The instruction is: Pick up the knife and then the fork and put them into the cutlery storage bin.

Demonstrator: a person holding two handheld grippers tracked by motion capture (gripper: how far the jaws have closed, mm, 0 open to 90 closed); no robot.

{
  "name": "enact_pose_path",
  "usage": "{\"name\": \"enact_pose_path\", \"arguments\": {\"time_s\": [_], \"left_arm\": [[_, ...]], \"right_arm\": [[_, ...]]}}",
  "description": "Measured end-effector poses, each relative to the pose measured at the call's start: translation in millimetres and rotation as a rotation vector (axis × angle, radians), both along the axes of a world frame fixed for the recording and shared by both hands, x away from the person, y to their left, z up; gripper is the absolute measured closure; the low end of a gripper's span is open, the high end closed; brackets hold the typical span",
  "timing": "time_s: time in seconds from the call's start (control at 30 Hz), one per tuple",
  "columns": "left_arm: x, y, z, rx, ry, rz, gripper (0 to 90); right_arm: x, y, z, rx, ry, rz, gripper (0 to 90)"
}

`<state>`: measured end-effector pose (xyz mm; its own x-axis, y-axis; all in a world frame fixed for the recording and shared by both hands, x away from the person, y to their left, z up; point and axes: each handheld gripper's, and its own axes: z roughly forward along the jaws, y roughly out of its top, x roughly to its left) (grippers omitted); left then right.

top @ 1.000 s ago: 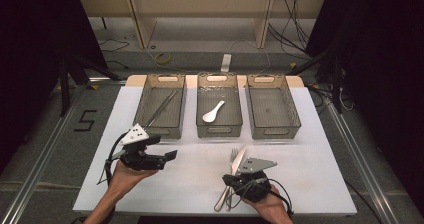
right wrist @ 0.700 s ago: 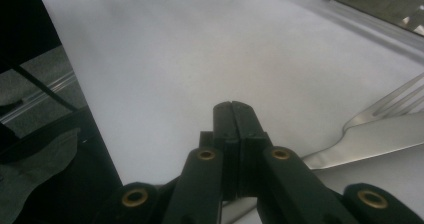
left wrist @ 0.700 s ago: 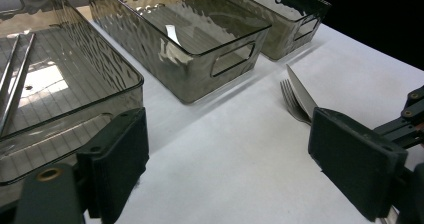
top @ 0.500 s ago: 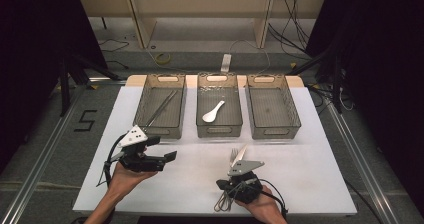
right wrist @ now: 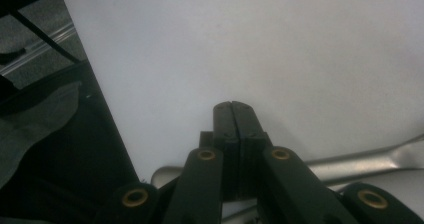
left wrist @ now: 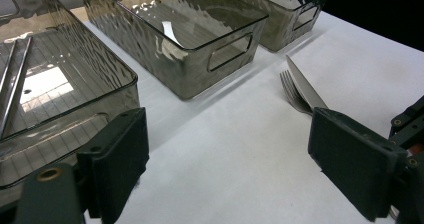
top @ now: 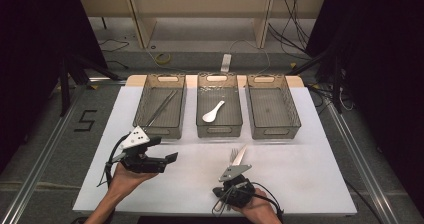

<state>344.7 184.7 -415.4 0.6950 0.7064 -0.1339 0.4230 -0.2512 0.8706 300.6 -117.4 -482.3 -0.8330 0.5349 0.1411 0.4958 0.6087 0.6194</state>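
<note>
Right gripper (top: 226, 196) lower, beside shiny steel knife (top: 239, 156).

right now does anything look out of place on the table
Yes: a fork and knife lie loose on the table by the right claw, overlapping, while the chopsticks and spoon sit in bins.

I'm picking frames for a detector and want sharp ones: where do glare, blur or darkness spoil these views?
High view: evenly lit white table, dark surroundings, everything small and soft. Left gripper view: bright glare patches on the rippled bins, which distort the spoon inside; fork and knife fairly sharp. Right gripper view: close-up right gripper and handles blurred, lower left corner dark.
</note>
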Motion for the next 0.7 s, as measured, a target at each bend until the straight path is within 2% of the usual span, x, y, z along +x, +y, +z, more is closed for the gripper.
{"name": "enact_pose_path", "arguments": {"time_s": [0.43,0.7], "left_arm": [[-0.3,-0.6,-0.6,0.015,0.0,-0.001,16.2],[-0.5,-0.6,-0.5,0.015,0.0,0.0,16.4]], "right_arm": [[-0.2,-4.1,4.7,-0.08,0.04,0.038,90.0],[2.2,-17.5,8.1,-0.122,0.072,0.044,90.0]]}}
